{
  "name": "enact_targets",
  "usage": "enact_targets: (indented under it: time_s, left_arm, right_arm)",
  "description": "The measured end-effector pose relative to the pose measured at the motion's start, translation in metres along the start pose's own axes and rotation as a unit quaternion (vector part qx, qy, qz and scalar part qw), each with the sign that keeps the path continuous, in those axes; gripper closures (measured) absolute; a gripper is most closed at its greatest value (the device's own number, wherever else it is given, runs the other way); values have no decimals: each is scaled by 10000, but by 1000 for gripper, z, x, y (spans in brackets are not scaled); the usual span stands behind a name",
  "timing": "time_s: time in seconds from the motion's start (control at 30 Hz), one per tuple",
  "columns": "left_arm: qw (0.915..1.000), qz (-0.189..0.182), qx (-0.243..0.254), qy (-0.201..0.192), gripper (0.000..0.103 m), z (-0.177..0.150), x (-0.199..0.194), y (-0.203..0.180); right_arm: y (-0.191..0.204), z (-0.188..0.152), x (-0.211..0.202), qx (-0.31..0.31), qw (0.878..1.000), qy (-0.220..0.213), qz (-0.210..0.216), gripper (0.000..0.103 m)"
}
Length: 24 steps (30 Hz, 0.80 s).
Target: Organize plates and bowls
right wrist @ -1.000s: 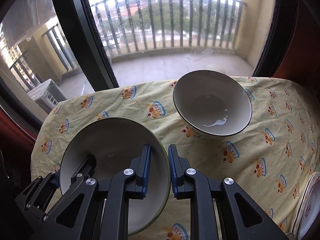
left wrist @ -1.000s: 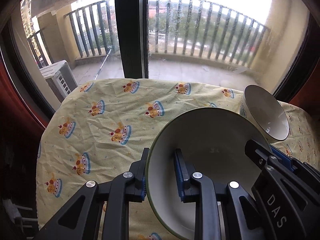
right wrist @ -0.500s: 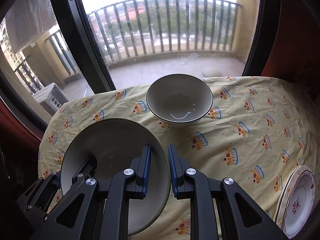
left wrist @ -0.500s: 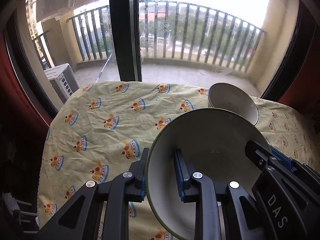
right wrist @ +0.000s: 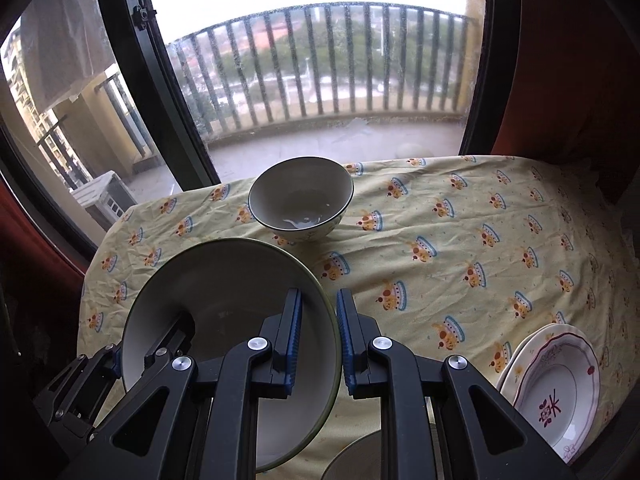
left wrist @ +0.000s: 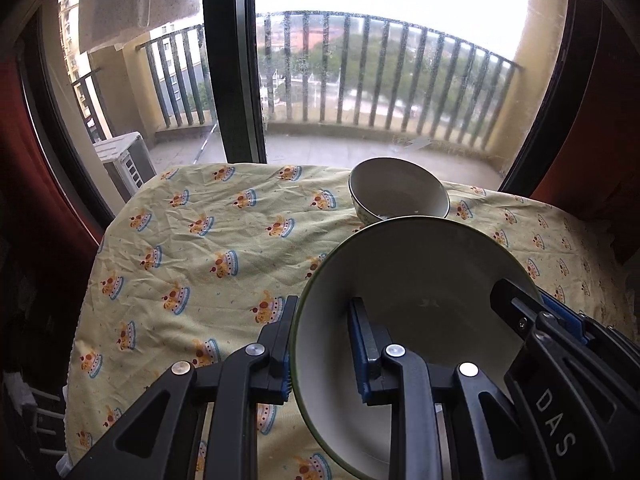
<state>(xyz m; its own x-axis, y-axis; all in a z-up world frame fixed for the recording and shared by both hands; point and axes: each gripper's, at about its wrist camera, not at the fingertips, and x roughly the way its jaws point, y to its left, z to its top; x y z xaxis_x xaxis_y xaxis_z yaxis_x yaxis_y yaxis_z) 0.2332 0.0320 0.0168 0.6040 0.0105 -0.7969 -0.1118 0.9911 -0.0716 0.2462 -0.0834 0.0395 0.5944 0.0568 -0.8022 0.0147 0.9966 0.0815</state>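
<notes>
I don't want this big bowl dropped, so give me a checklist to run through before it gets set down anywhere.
1. Left gripper clamped on the green-rimmed bowl, one finger inside and one outside the wall: ok.
2. Right gripper clamped on the opposite rim: ok.
3. Bowl clear of the tablecloth: ok, it is lifted.
4. Bowl apart from the small bowl beyond it: ok.
5. Stacked plates at the right edge out of the way: ok.
6. Grey round thing under the right gripper: cannot tell what it is.
</notes>
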Motion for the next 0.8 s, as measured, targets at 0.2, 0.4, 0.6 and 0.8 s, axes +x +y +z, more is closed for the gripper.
enact_targets:
  time_s: [0.2,0.4,0.6,0.8]
  left_arm:
    - [10000,15,-4,-56,81,-16,-16,-19]
    - [9999,18,-37,-110,81,-33,-30,-36]
    - [9999,0,-59,-106,81,-53,-40,-50]
    - [10000,34,18,-54,81,-75,-44,-62]
  right_arm:
    - [-23,-11,-20,-69,10000,-61,28,81]
    - [-46,-23,-37,-125,9998,-133,73,81]
    - [-64,-39,-50,-165,9997,-138,110,81]
    - [-79,-58,-53,-194,9997,-66,125,82]
